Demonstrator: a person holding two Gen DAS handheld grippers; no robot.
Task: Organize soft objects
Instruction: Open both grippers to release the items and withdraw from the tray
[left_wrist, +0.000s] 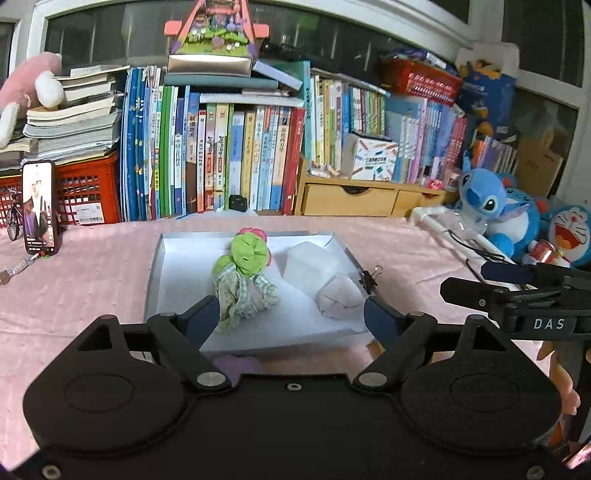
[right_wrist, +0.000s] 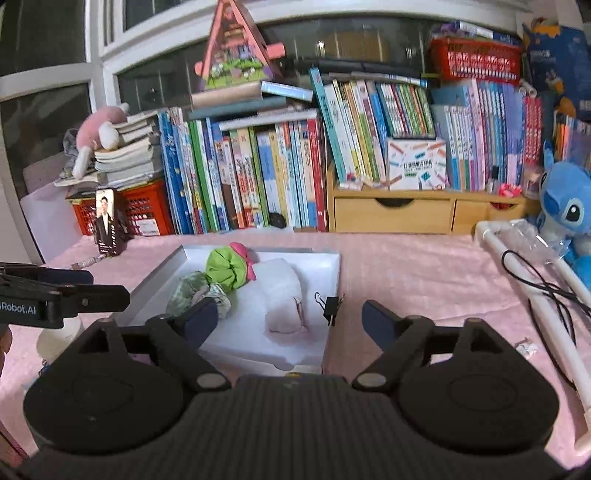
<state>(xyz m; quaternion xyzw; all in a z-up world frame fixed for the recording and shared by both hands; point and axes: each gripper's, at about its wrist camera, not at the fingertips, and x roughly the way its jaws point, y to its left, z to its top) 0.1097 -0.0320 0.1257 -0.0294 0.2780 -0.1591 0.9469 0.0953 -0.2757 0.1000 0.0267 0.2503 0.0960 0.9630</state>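
A shallow white tray (left_wrist: 184, 258) (right_wrist: 328, 266) lies on the pink tablecloth. In it lie a green scrunchie (left_wrist: 249, 251) (right_wrist: 225, 269) with a pink one (left_wrist: 253, 232) (right_wrist: 242, 253) behind it, a checked green cloth bundle (left_wrist: 243, 295) (right_wrist: 195, 290), a white soft block (left_wrist: 310, 264) (right_wrist: 280, 280) and a pale pink soft piece (left_wrist: 340, 301) (right_wrist: 286, 319). My left gripper (left_wrist: 291, 317) hangs open near the tray's front edge, nothing between its fingers. My right gripper (right_wrist: 291, 319) is open too, over the tray's right front corner; it also shows at right in the left wrist view (left_wrist: 491, 284).
A black binder clip (left_wrist: 369, 278) (right_wrist: 330, 304) lies beside the tray's right rim. A phone (left_wrist: 38, 206) (right_wrist: 107, 225) stands at the left. Books and a wooden drawer unit (right_wrist: 424, 214) line the back. Blue plush toys (left_wrist: 491, 206) and a white tube frame (right_wrist: 532, 291) with a black cable sit at right.
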